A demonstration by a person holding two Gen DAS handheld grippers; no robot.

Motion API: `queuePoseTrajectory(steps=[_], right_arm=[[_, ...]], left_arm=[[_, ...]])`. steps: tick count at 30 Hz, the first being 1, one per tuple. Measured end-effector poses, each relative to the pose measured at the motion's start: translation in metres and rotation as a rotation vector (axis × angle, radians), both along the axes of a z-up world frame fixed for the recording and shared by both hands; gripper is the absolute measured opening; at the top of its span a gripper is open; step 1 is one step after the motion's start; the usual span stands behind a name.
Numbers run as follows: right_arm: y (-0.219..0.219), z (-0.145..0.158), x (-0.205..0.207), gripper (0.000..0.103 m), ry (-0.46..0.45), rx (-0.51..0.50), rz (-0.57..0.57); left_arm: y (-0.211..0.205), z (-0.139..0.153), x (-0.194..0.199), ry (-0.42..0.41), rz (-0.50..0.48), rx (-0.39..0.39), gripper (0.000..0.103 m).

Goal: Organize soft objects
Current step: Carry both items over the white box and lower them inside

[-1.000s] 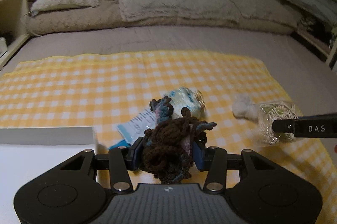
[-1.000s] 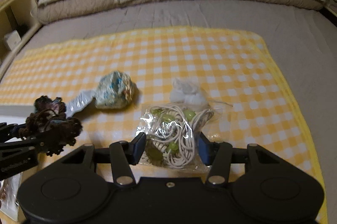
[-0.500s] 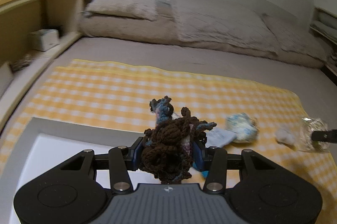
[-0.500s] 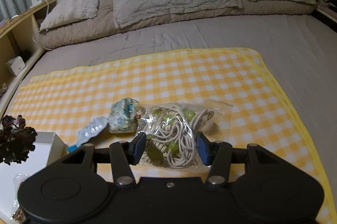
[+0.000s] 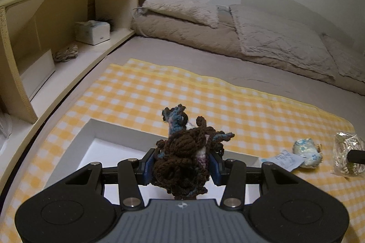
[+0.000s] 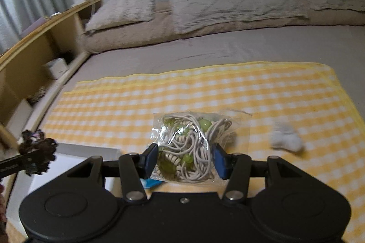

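Note:
My left gripper [image 5: 181,165] is shut on a brown and blue crochet yarn bundle [image 5: 182,156] and holds it above the white box [image 5: 95,140] on the yellow checked cloth. The bundle also shows in the right wrist view [image 6: 36,152]. My right gripper [image 6: 186,159] is shut on a clear bag of white cord with green beads [image 6: 191,142], lifted off the cloth; the bag shows at the far right of the left wrist view [image 5: 346,156]. A blue and white soft ball [image 5: 306,156] and a small white soft lump [image 6: 286,140] lie on the cloth.
A blue and white paper packet [image 5: 285,159] lies by the box's right corner. A wooden shelf unit [image 5: 57,37] with a tissue box runs along the left. Pillows [image 5: 182,7] and a duvet lie at the bed's head.
My left gripper has carried the yarn bundle left, from above the cloth to above the white box. My right gripper has lifted the bag of cord and moved it left, away from the white lump.

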State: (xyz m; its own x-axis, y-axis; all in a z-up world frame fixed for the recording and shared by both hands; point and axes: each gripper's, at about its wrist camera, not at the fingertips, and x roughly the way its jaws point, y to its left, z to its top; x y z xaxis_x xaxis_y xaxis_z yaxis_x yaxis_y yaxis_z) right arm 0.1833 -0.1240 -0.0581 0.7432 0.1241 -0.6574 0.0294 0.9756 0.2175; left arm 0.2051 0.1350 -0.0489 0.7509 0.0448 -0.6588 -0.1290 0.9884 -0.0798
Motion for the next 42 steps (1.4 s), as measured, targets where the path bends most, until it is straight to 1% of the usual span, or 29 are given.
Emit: queuePoseTrajectory(steps=[4,9,14,18,23,24,27,28,32,33,35,36,38,41,42], right_arm=[[0.029,0.000,0.008,0.052,0.002,0.028,0.059],[0.066,-0.007,0.023,0.052,0.028,0.055,0.129],[0.100,-0.022,0.037,0.052,0.084,0.117,0.180],[0.127,-0.034,0.045,0.052,0.115,0.129,0.213],[0.146,-0.047,0.054,0.053,0.138,0.193,0.227],[0.149,-0.049,0.056,0.053,0.140,0.202,0.229],[0.157,-0.055,0.059,0.064,0.151,0.177,0.224],[0.158,-0.056,0.060,0.065,0.155,0.170,0.233],[0.156,-0.054,0.061,0.065,0.153,0.156,0.258],[0.155,-0.053,0.061,0.064,0.153,0.151,0.265],[0.153,-0.051,0.060,0.053,0.153,0.125,0.278],[0.152,-0.051,0.061,0.051,0.152,0.117,0.288],[0.151,-0.052,0.061,0.039,0.149,0.109,0.314],[0.157,-0.057,0.064,0.029,0.162,0.070,0.347],[0.160,-0.061,0.065,0.029,0.174,0.055,0.354]], left_arm=[[0.007,-0.004,0.001,0.009,0.003,0.007,0.048],[0.019,-0.012,0.005,0.028,0.008,0.012,0.049],[0.031,-0.020,0.010,0.047,0.023,0.006,0.049],[0.036,-0.026,0.016,0.059,0.031,-0.006,0.049],[0.035,-0.035,0.026,0.078,0.025,-0.014,0.049],[0.035,-0.037,0.029,0.086,0.022,-0.014,0.049],[0.032,-0.046,0.037,0.121,0.010,-0.013,0.049],[0.030,-0.049,0.040,0.140,0.006,-0.012,0.049],[0.025,-0.064,0.050,0.225,-0.005,-0.001,0.049],[0.023,-0.067,0.052,0.241,-0.011,0.000,0.049],[0.021,-0.071,0.054,0.257,-0.021,0.001,0.049],[0.019,-0.072,0.054,0.259,-0.028,-0.001,0.049],[0.017,-0.073,0.053,0.259,-0.037,-0.001,0.049],[0.014,-0.075,0.053,0.266,-0.055,0.003,0.049],[0.012,-0.076,0.053,0.271,-0.060,0.004,0.049]])
